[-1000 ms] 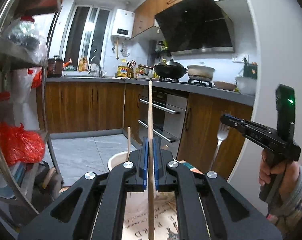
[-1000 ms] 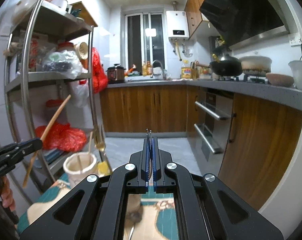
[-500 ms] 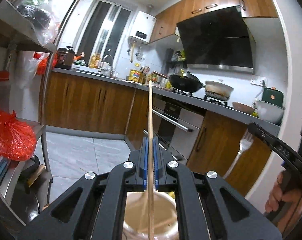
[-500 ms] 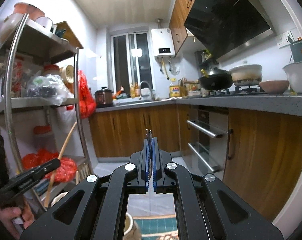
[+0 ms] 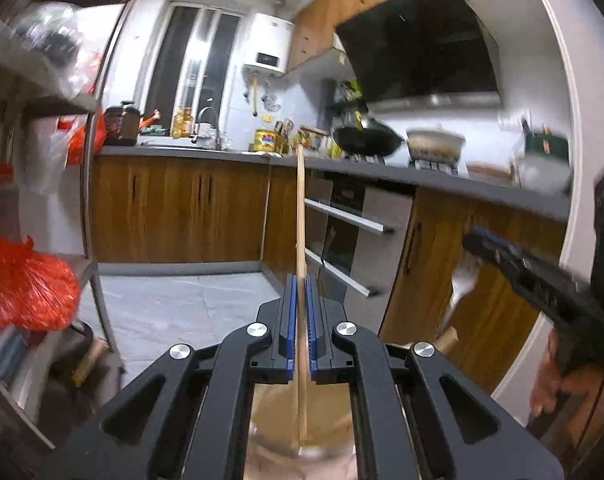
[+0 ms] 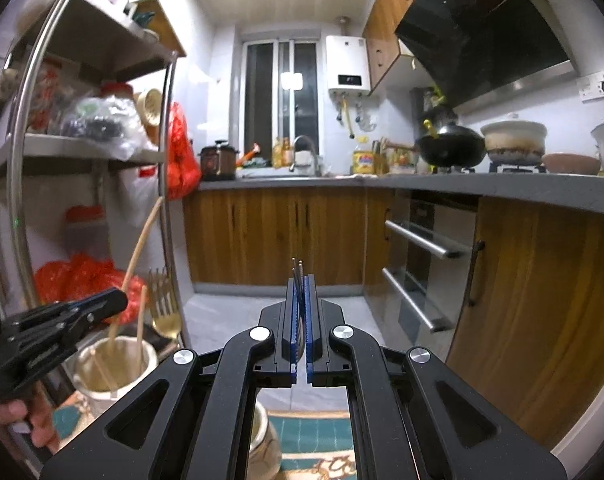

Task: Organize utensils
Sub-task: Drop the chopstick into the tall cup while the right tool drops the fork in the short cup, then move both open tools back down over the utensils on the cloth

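Chopstick poised over the holder, fork waiting beside it

My left fingers (image 5: pixel 300 312) are clamped shut on 1 pale wooden chopstick (image 5: pixel 300 216), its long axis near upright, lower end already dipping into the cream utensil holder (image 6: pixel 113 368) directly beneath; I judge a straight drop finishes it. My right fingers (image 6: pixel 300 312) are pinched shut on a thin steel fork (image 6: pixel 297 276), tines up, to the holder's right, with 1 gold fork (image 6: pixel 163 312) and 2 chopsticks inside.
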`<action>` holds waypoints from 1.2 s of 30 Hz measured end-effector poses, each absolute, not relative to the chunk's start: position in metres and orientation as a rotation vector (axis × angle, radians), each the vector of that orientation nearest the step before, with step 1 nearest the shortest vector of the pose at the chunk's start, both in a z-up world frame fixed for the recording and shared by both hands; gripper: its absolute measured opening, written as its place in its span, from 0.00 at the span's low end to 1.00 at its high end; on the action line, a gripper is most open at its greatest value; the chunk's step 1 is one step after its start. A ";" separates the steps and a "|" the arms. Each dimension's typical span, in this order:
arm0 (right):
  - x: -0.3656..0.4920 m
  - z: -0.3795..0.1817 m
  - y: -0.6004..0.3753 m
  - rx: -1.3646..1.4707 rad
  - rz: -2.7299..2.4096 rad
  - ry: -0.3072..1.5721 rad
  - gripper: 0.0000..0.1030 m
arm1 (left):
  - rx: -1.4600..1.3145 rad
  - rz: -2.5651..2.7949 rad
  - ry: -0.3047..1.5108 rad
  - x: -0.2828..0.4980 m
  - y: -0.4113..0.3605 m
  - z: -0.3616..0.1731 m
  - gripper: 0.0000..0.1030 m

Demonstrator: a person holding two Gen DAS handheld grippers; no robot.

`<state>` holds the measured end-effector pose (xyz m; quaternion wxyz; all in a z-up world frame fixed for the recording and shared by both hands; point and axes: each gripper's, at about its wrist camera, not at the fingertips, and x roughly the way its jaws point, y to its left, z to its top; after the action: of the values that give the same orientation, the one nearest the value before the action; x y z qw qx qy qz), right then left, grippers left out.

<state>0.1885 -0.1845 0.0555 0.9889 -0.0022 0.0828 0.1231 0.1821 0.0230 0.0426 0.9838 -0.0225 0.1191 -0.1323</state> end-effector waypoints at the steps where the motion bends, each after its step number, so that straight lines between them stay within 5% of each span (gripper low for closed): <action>1: 0.189 0.055 -0.184 -0.009 0.249 0.170 0.04 | -0.027 -0.264 0.246 0.180 0.022 0.042 0.04; 10: 0.195 0.044 -0.177 -0.028 0.260 0.217 0.04 | 0.017 -0.296 0.284 0.175 0.016 0.042 0.06; 14: 0.200 0.039 -0.176 -0.038 0.252 0.239 0.04 | 0.023 -0.285 0.292 0.175 0.015 0.039 0.26; 28: 0.209 0.028 -0.173 -0.045 0.264 0.293 0.10 | 0.015 -0.258 0.301 0.169 0.023 0.041 0.43; 31: 0.208 0.030 -0.177 -0.027 0.275 0.293 0.33 | 0.011 -0.250 0.303 0.166 0.025 0.042 0.45; 33: 0.206 0.032 -0.181 -0.011 0.280 0.286 0.61 | 0.010 -0.244 0.304 0.163 0.026 0.043 0.48; 36: 0.200 0.038 -0.192 0.027 0.296 0.288 0.80 | 0.006 -0.235 0.296 0.155 0.029 0.044 0.60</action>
<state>0.1999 -0.1918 0.0379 0.9787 0.0135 0.1428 0.1470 0.1554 0.0289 0.0442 0.9822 0.0031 0.1469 -0.1166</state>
